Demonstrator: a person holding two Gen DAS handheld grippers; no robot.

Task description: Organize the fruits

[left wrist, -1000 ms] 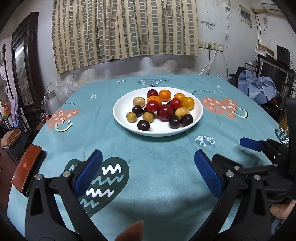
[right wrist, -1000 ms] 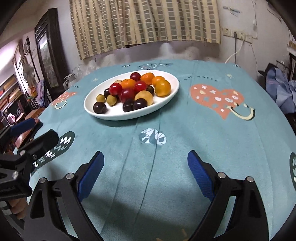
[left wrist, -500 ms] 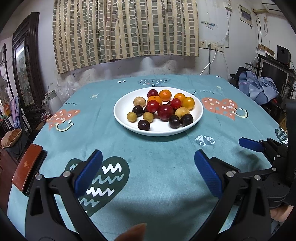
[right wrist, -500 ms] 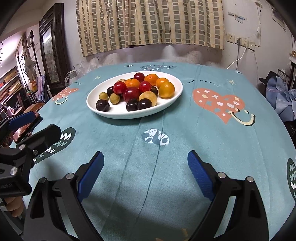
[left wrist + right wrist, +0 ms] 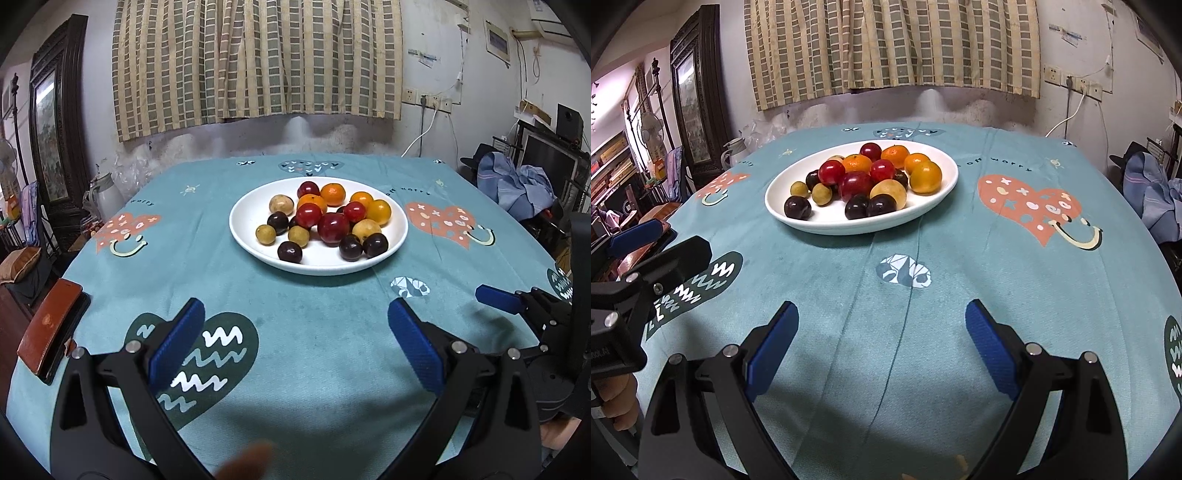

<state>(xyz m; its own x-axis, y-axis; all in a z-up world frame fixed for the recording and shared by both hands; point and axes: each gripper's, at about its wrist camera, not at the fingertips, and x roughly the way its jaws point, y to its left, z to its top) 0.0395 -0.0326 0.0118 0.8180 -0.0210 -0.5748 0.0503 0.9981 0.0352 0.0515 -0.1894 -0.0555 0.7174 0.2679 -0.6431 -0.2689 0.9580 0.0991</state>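
Your left gripper (image 5: 295,343) has two black plastic arms with triangular cut-outs, each ending in a ribbed blue pad, with round silver rivets at the joints. Your right gripper (image 5: 882,338) is built the same way: black frame, blue pads, silver rivets. In the right wrist view, at nine o'clock, the left tool shows a black block with faint pale lettering, too small to read, and below it the bare-skinned fingers (image 5: 615,402) of your hand. In the left wrist view, a blurred bare fingertip (image 5: 245,461) shows at six o'clock.
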